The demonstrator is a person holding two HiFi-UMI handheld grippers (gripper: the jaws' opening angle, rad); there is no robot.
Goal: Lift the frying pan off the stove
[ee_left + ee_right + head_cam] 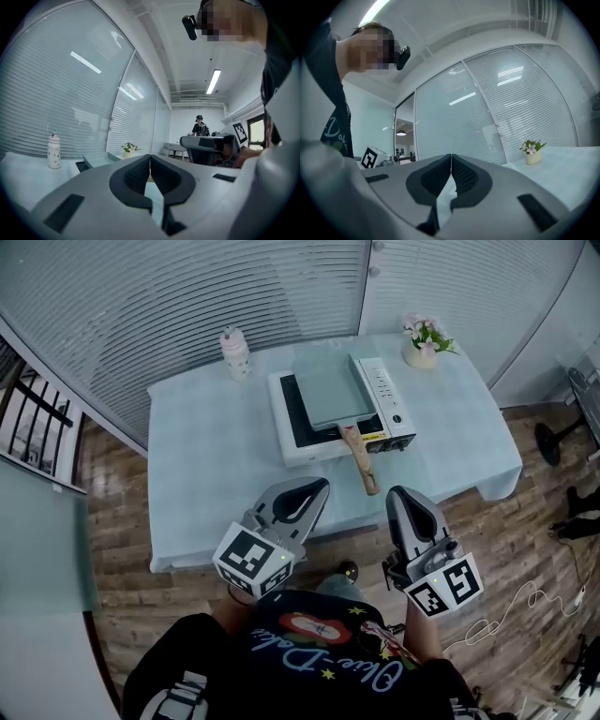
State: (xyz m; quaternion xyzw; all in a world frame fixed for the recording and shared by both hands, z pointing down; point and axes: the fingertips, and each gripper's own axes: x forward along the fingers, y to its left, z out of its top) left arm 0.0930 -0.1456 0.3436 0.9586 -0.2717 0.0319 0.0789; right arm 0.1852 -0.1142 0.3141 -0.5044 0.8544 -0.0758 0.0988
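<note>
A square grey-green frying pan [328,395] with a wooden handle [360,460] rests on a white portable stove [339,409] in the middle of the table [206,465]. The handle points toward the near table edge. My left gripper [319,487] hangs shut and empty over that near edge, left of the handle. My right gripper [401,494] is shut and empty too, just off the table's near edge, right of the handle's tip. In the left gripper view the pan [96,159] shows low behind the closed fingertips [150,157]; the right gripper [451,156] points past the table.
A white bottle [235,352] stands at the table's far left and a small flower pot [425,341] at the far right. Curved blinds run behind the table. A cable lies on the wooden floor [525,549] at the right. A person stands far off in the left gripper view.
</note>
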